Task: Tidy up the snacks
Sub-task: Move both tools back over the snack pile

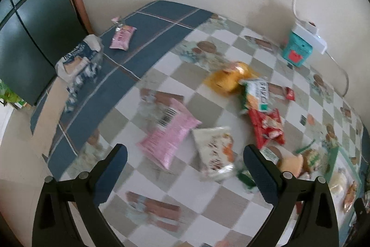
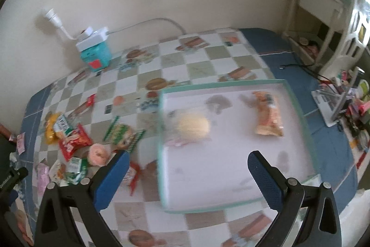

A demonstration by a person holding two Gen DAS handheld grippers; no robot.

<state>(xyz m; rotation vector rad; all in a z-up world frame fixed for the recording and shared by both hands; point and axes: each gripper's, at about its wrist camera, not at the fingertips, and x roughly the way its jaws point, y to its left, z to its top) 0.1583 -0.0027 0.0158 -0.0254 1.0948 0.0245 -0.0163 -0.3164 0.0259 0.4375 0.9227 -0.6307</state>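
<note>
My left camera looks down over the table point(image 1: 161, 75) toward its far left corner; my right faces the tray point(image 2: 298, 103) nearer. Both share the teal box point(image 1: 297, 51) at the wall edge.

Snack packets, tray, table cover: surfaces

Glossy plastic pink packet point(image 1: 168, 132); smooth matt tray point(image 2: 231, 168); slick checked tablecloth point(image 2: 198, 66); ribbed blue finger pads point(image 2: 266, 179).

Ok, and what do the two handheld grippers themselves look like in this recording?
Both look alike. The left gripper and the right gripper each have two black plastic arms with triangular cut-outs and small silver pivot pins, ending in ribbed dark blue finger pads. No cables, markings, hands or sleeves show in either wrist view.
</note>
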